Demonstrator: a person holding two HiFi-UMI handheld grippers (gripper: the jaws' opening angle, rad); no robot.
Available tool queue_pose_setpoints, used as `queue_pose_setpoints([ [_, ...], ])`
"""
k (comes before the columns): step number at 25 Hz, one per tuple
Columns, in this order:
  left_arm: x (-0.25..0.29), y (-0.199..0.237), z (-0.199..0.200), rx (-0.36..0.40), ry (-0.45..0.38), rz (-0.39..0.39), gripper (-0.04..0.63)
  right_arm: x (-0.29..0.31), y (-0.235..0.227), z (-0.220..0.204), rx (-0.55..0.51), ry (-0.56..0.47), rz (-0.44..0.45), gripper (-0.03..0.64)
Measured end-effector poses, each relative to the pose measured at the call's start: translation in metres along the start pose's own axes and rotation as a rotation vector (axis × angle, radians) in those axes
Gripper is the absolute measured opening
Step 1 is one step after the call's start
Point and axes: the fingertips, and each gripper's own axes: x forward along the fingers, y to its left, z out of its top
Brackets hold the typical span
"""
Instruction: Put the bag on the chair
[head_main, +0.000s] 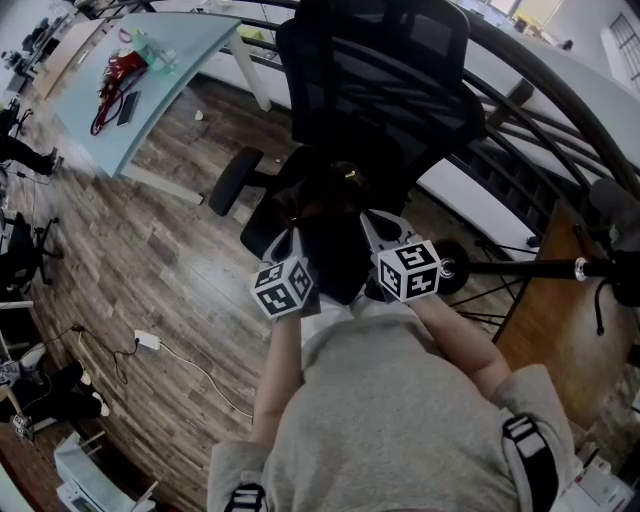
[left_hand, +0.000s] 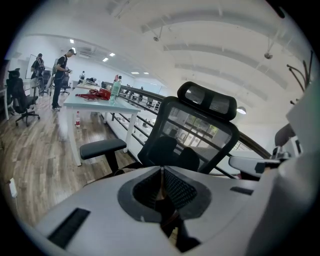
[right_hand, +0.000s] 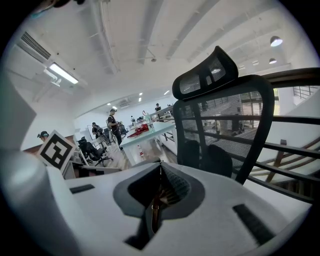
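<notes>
Holding a dark bag with the left gripper and the right gripper, one on each side of it. Squeezing a thin brown strap tight in the left jaws, no gap showing. Squeezing a strap in the right jaws the same way. With the bag at the front edge of the seat of the black chair, beside the armrest. Hard to tell whether resting on the seat or hanging just over it. Farther off on the wood floor, a pale blue table with a red thing near its left edge.
</notes>
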Motion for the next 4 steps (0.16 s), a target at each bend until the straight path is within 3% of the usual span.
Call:
queue_pose_setpoints([
  [4, 0.0010, 0.0002, -0.0023, -0.006, 0.006, -0.001, 0.015, 0.0004, 0.0010, -0.0010, -0.001, 0.003, 0.001, 0.005],
])
